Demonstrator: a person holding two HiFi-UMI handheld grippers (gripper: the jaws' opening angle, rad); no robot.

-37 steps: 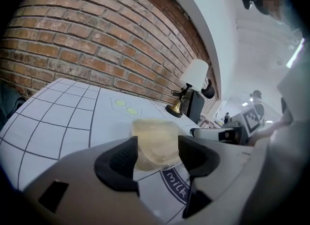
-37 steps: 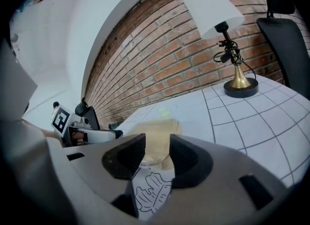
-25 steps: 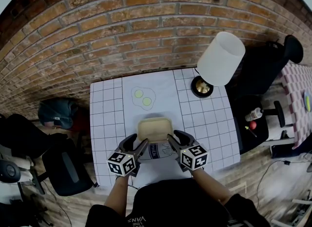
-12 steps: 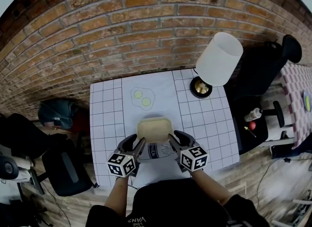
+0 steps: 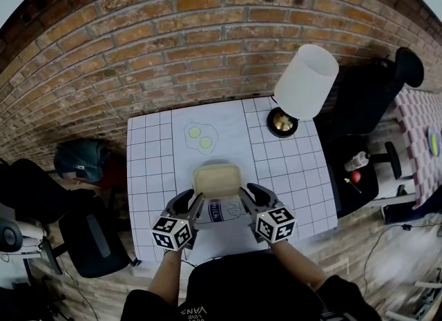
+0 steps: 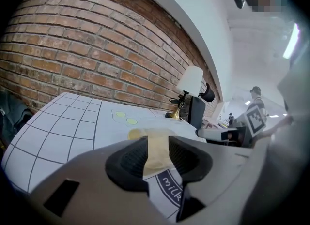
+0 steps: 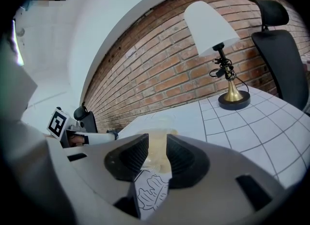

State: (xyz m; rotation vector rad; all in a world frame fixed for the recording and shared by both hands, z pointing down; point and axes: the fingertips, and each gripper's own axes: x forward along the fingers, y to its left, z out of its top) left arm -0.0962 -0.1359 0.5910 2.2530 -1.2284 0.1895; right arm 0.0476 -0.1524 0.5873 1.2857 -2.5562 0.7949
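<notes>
A shallow, translucent yellowish container [image 5: 217, 179] with rounded corners hangs between my two grippers over the white gridded table [image 5: 148, 174]. My left gripper [image 5: 196, 204] is shut on its near-left rim and my right gripper [image 5: 243, 201] on its near-right rim. In the left gripper view the container [image 6: 156, 144] shows almost edge-on between the black pads of the left gripper [image 6: 157, 155]. The right gripper view shows the container [image 7: 156, 145] pinched in the right gripper [image 7: 156, 157]. Under the container lie a printed "milk" label [image 6: 170, 190] and a leaf drawing [image 7: 151, 190].
A fried-egg drawing [image 5: 199, 137] lies on the table beyond the container. A lamp [image 5: 304, 81] with a white shade and brass base stands at the far right corner. A brick wall [image 5: 207, 36] backs the table. Black chairs [image 5: 90, 233] and a dark bag [image 5: 79, 161] flank it.
Both grippers have raised the container a little off the table. In the gripper views it now shows edge-on rather than from above. The jaws stay shut on it.
</notes>
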